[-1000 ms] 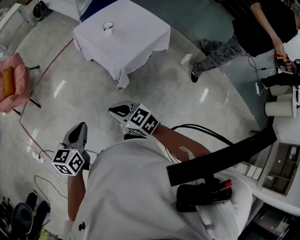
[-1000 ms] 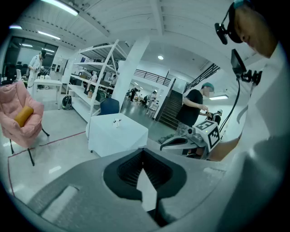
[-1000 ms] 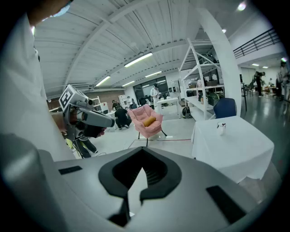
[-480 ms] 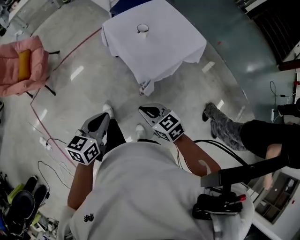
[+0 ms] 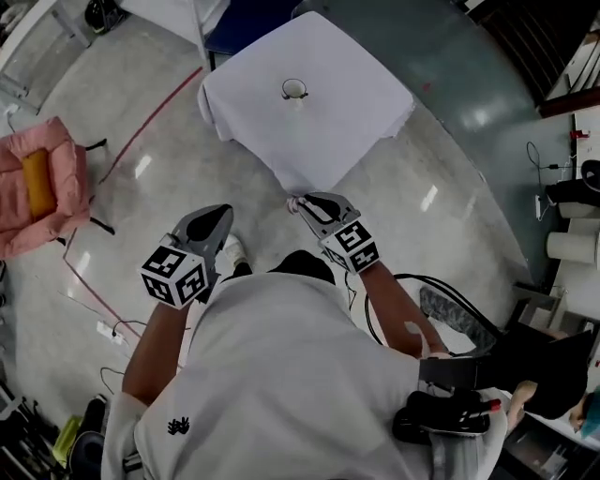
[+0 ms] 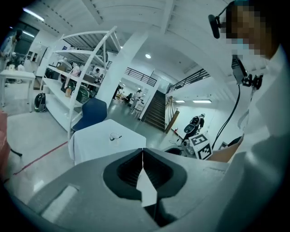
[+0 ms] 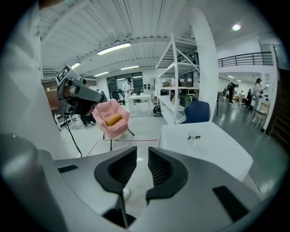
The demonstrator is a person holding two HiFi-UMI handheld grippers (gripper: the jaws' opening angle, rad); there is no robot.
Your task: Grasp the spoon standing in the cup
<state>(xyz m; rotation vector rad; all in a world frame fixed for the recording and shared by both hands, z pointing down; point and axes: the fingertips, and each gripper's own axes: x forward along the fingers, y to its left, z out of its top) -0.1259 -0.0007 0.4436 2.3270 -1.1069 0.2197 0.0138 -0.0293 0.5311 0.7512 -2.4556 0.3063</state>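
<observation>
A small clear cup (image 5: 294, 90) stands near the middle of a white-clothed table (image 5: 347, 103) ahead of me. The spoon in it is too small to make out. Both grippers are held at waist height over the floor, well short of the table. My left gripper (image 5: 223, 212) is shut and empty, its tips meeting (image 6: 143, 150), with the cup (image 6: 115, 136) far beyond. My right gripper (image 5: 305, 200) points toward the table's near corner. Its jaws (image 7: 142, 149) are opening, with a narrow gap and nothing between them. The cup (image 7: 194, 137) lies ahead and to their right.
A pink chair (image 5: 37, 187) with a yellow cushion stands on the floor at the left. A blue chair (image 5: 248, 19) sits behind the table, and white shelving (image 7: 181, 81) rises beyond it. Cables and a red line cross the floor. A person in dark clothes (image 5: 553, 366) is at the lower right.
I have come closer to the table, which now sits more central in the head view. Both grippers have come up and forward. The dark-clothed person has shifted to the lower right corner.
</observation>
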